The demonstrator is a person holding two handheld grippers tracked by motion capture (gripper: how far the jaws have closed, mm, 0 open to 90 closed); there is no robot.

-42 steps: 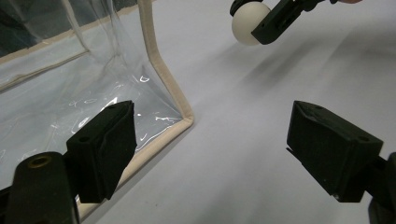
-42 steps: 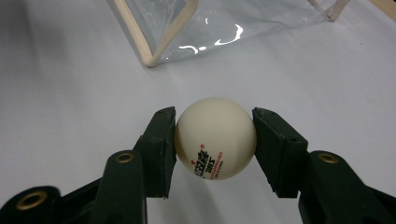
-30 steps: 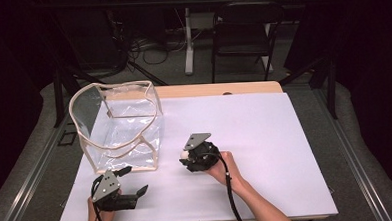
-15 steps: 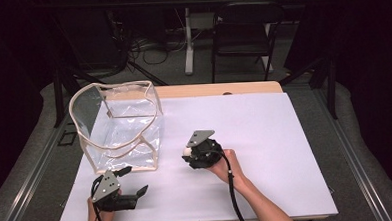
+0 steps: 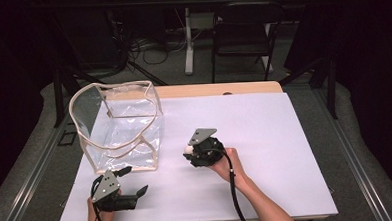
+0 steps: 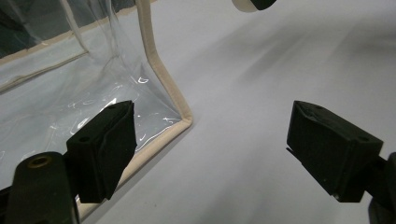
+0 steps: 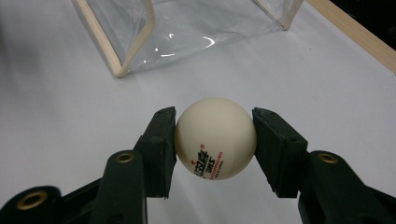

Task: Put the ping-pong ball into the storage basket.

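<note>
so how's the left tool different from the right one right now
The left tool stands open with nothing between its jaws; the right tool is shut on a ping pong ball. The left tool sits close to the clear bag's front corner, while the right tool is farther from the bag, out on the white table. Both have black jaws.

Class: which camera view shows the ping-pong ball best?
The right gripper view: the ping-pong ball sits close up, printing legible, clamped by the right gripper. The high view shows a pale speck; the left gripper view cuts it off.
</note>
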